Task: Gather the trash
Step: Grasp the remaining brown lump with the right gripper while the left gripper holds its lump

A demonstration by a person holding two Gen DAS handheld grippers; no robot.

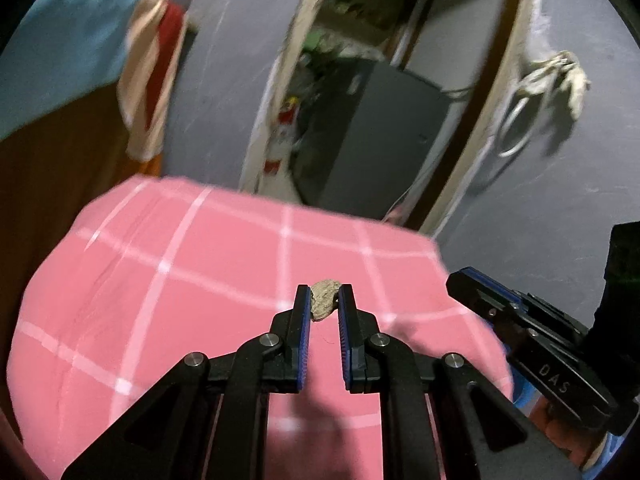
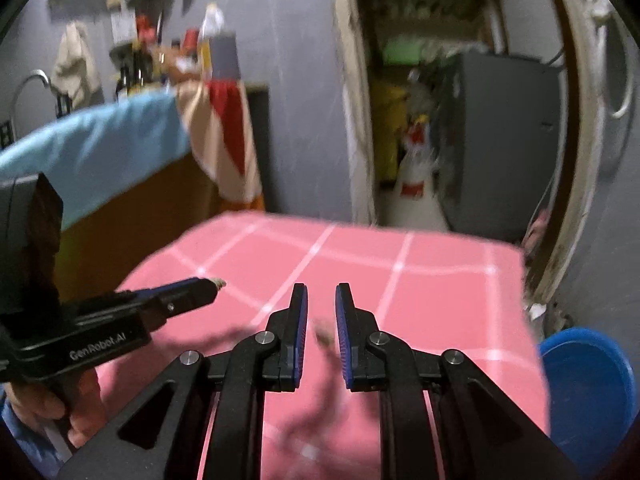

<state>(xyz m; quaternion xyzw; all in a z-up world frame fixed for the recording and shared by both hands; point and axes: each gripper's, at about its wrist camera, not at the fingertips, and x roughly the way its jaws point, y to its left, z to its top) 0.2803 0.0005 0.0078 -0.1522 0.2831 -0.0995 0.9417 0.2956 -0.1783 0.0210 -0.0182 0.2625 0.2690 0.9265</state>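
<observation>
My left gripper (image 1: 325, 300) is shut on a small crumpled beige scrap of trash (image 1: 324, 298), held above the pink checked tablecloth (image 1: 180, 280). The same scrap (image 2: 218, 282) shows at the left gripper's tip in the right wrist view. My right gripper (image 2: 322, 304) is open and empty over the cloth; a blurred small brownish bit (image 2: 325, 334) lies on the cloth between its fingers. The right gripper (image 1: 476, 292) also appears at the right edge of the left wrist view.
A blue bucket (image 2: 588, 396) stands on the floor at the table's right. Behind the table is a doorway with a grey cabinet (image 1: 384, 132) and a white bottle (image 2: 416, 188). A counter with blue cloth (image 2: 92, 148) runs along the left.
</observation>
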